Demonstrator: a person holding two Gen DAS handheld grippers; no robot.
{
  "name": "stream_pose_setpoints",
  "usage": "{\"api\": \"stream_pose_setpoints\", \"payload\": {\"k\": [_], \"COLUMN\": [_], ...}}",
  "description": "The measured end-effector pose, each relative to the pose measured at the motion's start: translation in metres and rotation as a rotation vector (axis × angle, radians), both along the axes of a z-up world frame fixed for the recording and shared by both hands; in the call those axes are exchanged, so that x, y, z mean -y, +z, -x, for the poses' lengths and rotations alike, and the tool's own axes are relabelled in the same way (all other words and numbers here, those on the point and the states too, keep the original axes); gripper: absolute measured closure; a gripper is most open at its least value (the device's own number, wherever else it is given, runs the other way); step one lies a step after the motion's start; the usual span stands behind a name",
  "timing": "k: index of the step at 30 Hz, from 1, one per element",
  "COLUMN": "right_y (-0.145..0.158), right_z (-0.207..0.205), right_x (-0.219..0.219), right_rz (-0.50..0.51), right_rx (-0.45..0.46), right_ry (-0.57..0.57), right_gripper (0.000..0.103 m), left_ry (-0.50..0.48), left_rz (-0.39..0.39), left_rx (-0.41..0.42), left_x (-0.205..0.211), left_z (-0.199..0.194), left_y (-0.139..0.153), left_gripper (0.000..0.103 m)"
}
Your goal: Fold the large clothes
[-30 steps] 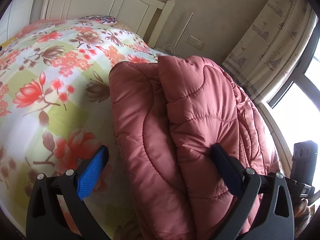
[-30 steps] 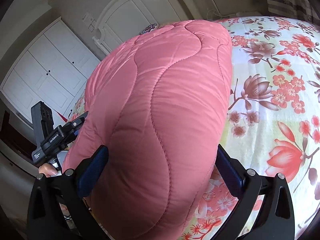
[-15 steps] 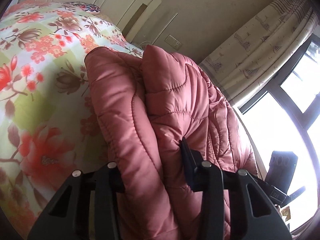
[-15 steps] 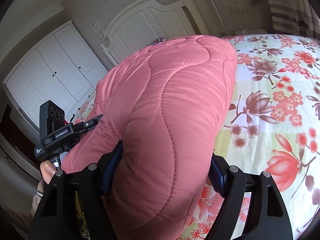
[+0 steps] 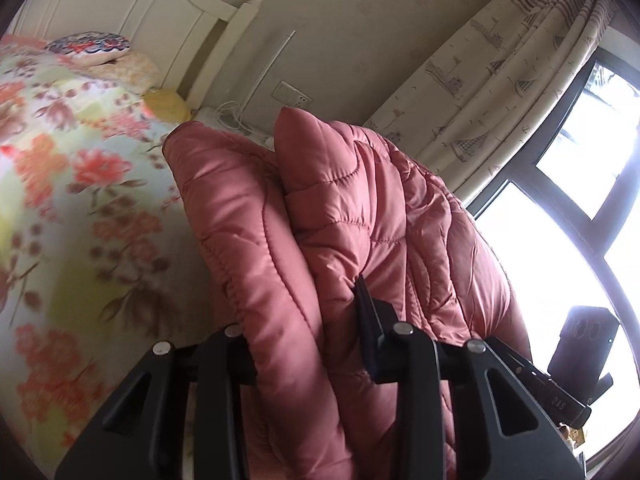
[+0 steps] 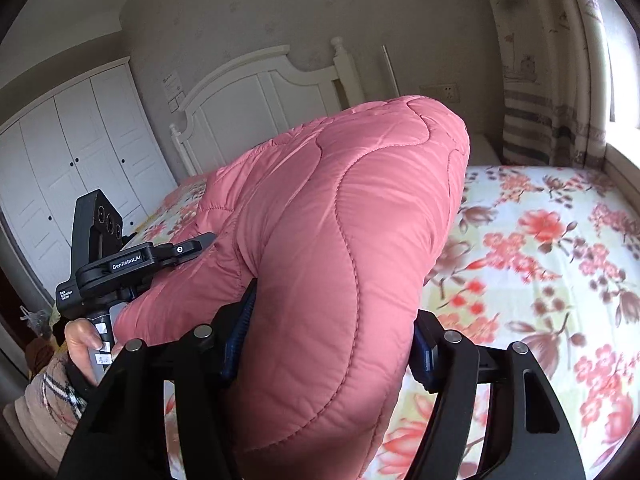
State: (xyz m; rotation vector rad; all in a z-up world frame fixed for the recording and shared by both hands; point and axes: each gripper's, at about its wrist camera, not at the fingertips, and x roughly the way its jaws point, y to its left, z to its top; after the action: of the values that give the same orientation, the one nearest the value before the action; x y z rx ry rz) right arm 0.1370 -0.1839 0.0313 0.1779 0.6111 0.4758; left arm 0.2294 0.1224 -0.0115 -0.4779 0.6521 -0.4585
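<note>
A folded pink quilted jacket is held up over the flowered bed. My left gripper is closing, and its jaws pinch a thick fold of the jacket; the left finger is hidden behind the fabric. In the right wrist view the jacket bulges between the blue pads of my right gripper, which is closing and presses into its sides. The left gripper shows there too, biting the jacket's far end, with a person's hand on its handle.
The flowered bed spreads out to the right under the jacket. A white headboard and a white wardrobe stand behind. A curtain and a bright window lie on the right. A patterned pillow rests at the bed's head.
Both grippers went from wide open around the jacket to pinched on it. The jacket has come up off the bed, and both views have tilted upward.
</note>
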Motion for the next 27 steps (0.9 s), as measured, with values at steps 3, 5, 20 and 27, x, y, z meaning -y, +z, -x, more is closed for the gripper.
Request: {"api": "stream_pose_setpoints", "payload": {"k": [3, 5, 20, 27], "right_y": [-0.001, -0.015, 0.007, -0.050], "right_z": [-0.020, -0.040, 0.010, -0.001], "right_x": [0.017, 0.026, -0.011, -0.120], "right_rz": [0.005, 0.006, 0.170, 0.539], "right_rx": [-0.016, -0.065, 0.128, 0.127], "right_ry": [-0.024, -0.042, -0.143, -0.065], "right_gripper": [0.037, 0.037, 0.016, 0.015], "left_ry": [-0.001, 0.005, 0.008, 0.071], "left_rz": [-0.028, -0.045, 0.021, -0.056], "left_rx": [-0.038, -0.093, -0.199, -0.157], "left_x": [0.020, 0.030, 0.027, 0.009], "left_z": [-0.025, -0.041, -0.066, -0.050], "left_y": [-0.006, -0.018, -0.052, -0.033], "left_gripper": [0.070, 0.067, 0.043, 0.033]}}
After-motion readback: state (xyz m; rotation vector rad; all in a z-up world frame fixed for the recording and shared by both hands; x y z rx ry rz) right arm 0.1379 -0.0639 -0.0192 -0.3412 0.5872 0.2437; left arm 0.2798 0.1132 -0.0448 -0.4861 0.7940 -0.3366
